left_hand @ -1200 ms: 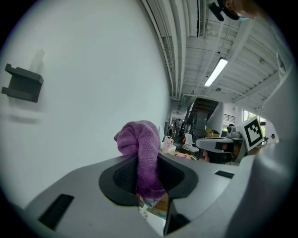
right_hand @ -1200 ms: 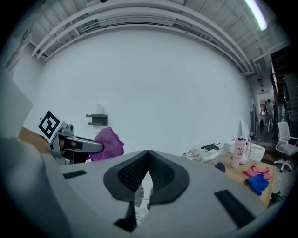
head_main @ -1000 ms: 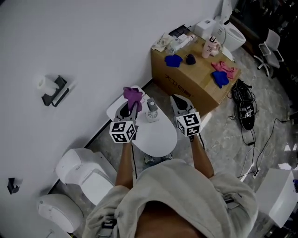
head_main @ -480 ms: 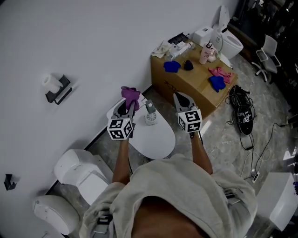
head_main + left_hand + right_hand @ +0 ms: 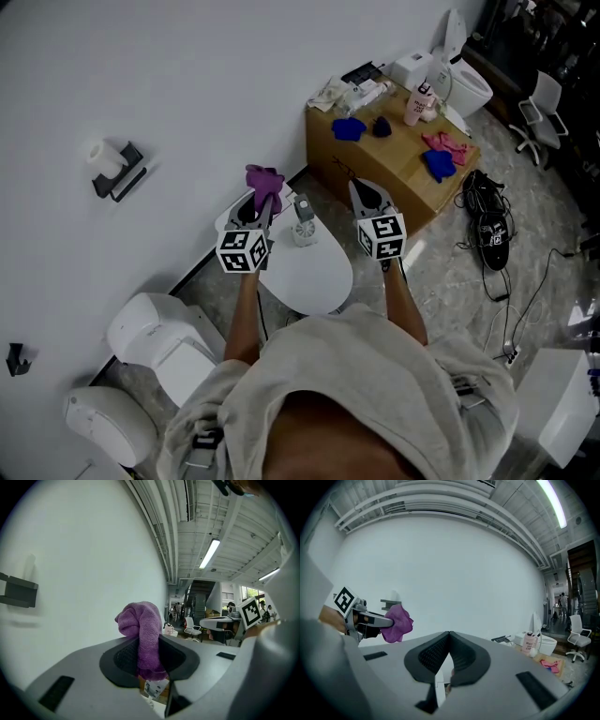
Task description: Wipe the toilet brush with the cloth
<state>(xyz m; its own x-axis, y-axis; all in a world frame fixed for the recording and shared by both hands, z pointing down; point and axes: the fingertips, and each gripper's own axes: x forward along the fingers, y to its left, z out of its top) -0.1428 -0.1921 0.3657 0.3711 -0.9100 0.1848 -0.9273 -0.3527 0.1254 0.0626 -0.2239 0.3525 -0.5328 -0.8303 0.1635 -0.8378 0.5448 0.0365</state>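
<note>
In the head view my left gripper (image 5: pixel 262 201) is shut on a purple cloth (image 5: pixel 264 178), which bunches out past its tips near the white wall. The left gripper view shows the cloth (image 5: pixel 142 631) pinched between the dark pads. The toilet brush (image 5: pixel 302 221) stands upright in its holder on the small white table (image 5: pixel 314 272), between the two grippers and apart from both. My right gripper (image 5: pixel 362 191) hovers right of the brush, its jaws shut with nothing between them (image 5: pixel 449 635). The right gripper view also catches the left gripper (image 5: pixel 361 618) and the cloth (image 5: pixel 396 623).
A cardboard box (image 5: pixel 398 169) at the back right carries blue and pink cloths, a bottle and packets. A white toilet (image 5: pixel 164 347) stands at the lower left, and a paper holder (image 5: pixel 114 169) hangs on the wall. Black shoes (image 5: pixel 492 234) and cables lie on the floor at right.
Both grippers have stayed almost in place over the table. The cloth has edged slightly toward the wall, and the head camera has shifted a little.
</note>
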